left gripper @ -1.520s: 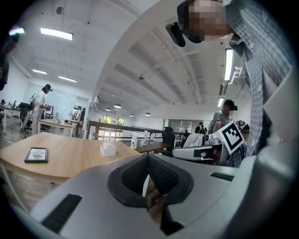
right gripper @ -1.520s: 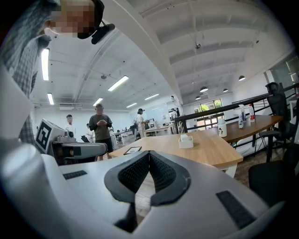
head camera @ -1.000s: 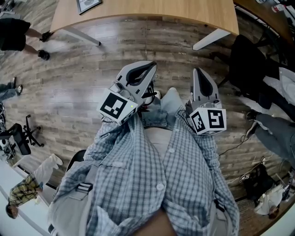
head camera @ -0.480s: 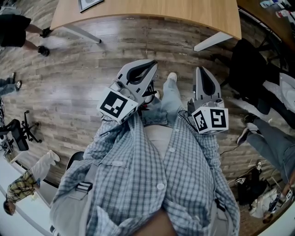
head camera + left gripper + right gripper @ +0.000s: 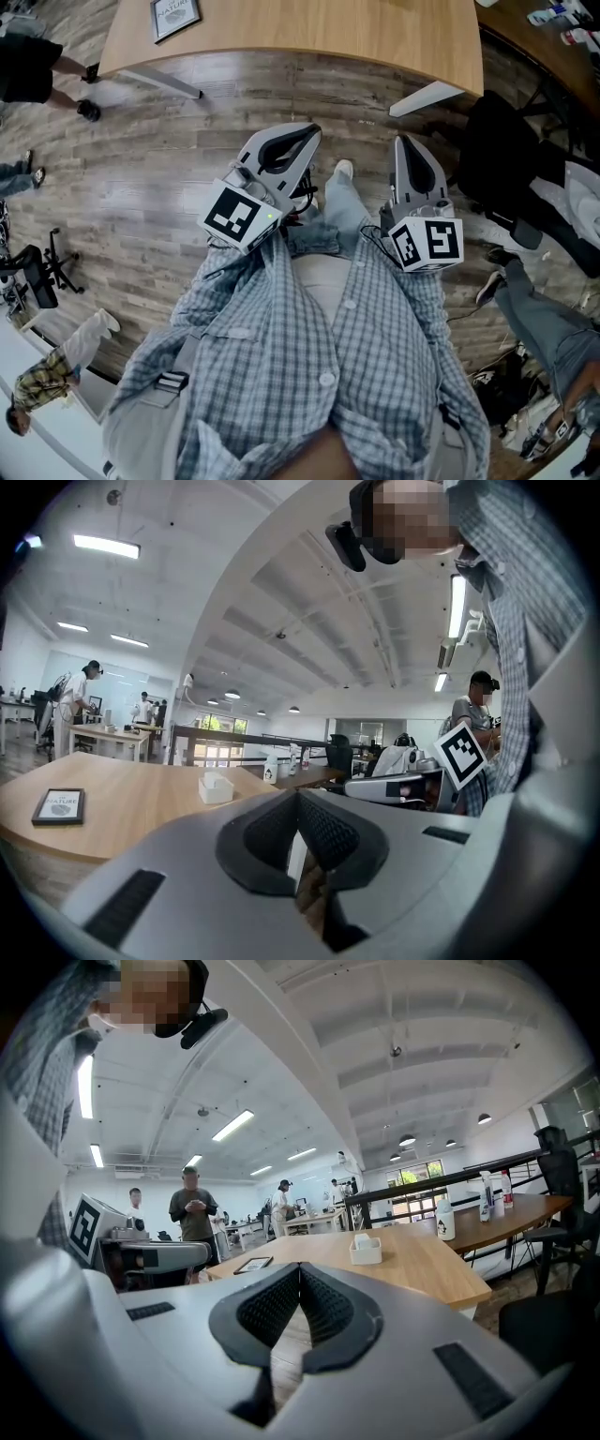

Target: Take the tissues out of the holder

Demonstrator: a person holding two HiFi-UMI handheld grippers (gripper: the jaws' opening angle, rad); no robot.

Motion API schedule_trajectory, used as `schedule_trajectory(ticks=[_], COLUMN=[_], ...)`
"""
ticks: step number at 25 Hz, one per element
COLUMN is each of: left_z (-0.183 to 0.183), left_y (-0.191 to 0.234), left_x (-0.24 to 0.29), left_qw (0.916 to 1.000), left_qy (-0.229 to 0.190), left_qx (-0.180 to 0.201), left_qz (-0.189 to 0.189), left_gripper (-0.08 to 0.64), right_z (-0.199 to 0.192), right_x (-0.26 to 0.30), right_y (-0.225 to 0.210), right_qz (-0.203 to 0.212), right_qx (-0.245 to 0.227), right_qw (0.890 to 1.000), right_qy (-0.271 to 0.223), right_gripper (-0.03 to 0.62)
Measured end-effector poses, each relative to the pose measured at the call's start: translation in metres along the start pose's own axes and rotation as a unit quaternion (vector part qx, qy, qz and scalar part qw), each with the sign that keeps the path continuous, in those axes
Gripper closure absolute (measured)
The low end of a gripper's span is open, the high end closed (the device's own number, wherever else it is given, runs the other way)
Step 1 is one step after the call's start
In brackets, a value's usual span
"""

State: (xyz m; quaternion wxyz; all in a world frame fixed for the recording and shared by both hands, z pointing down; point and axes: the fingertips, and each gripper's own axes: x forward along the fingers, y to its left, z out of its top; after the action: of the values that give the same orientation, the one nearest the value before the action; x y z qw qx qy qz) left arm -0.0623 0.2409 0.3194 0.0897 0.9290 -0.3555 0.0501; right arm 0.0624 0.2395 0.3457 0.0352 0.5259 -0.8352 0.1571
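1. The tissue holder (image 5: 365,1250) is a small white box with a tissue (image 5: 361,1239) poking out of its top. It sits on the wooden table (image 5: 422,1274), well apart from both grippers. The left gripper view catches it too, but the head view does not show it.
2. A framed card (image 5: 175,17) lies flat on the same table, well apart from the holder.
3. The left gripper (image 5: 298,799) has its ribbed pads shut tip to tip, with nothing between them.
4. The right gripper (image 5: 300,1271) is the same: jaws together and empty.
5. Both grippers are held out in front of the person's checked shirt (image 5: 281,356), side by side over the plank floor (image 5: 159,178). They are short of the table's near edge.
6. From where I stand this looks like the approach. No tissue is out yet, and the holder looks untouched.
7. The next move calls for getting right up to the table and opening one pair of jaws. They would then come down around the raised tissue and pinch it, not the box.
8. A box that small is probably light, so I'd expect it to lift along with the tissue unless the other gripper steadies it.
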Motion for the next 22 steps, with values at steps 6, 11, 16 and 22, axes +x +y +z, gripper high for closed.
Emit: schedule_trajectory(ticks=[6,11,16,22], left_z=[0.007,0.011,0.013,0.016], left_y=[0.001,0.005,0.010,0.020], left_x=[0.023,0.043,0.061,0.080], left_qw=[0.9999,0.9998,0.9993,0.9987], left_qy=[0.002,0.004,0.010,0.014], left_qx=[0.001,0.000,-0.001,-0.003], left_qz=[0.011,0.022,0.035,0.050], left_gripper=[0.552,0.552,0.552,0.552], right_z=[0.010,0.018,0.024,0.030], right_x=[0.012,0.025,0.036,0.051], right_y=[-0.021,-0.038,-0.056,-0.076], right_qz=[0.013,0.027,0.036,0.044], right_qx=[0.000,-0.005,-0.003,0.001], right_qw=[1.000,1.000,0.999,0.999], right_qy=[0.003,0.004,0.010,0.010], right_gripper=[0.581,0.581,0.581,0.581])
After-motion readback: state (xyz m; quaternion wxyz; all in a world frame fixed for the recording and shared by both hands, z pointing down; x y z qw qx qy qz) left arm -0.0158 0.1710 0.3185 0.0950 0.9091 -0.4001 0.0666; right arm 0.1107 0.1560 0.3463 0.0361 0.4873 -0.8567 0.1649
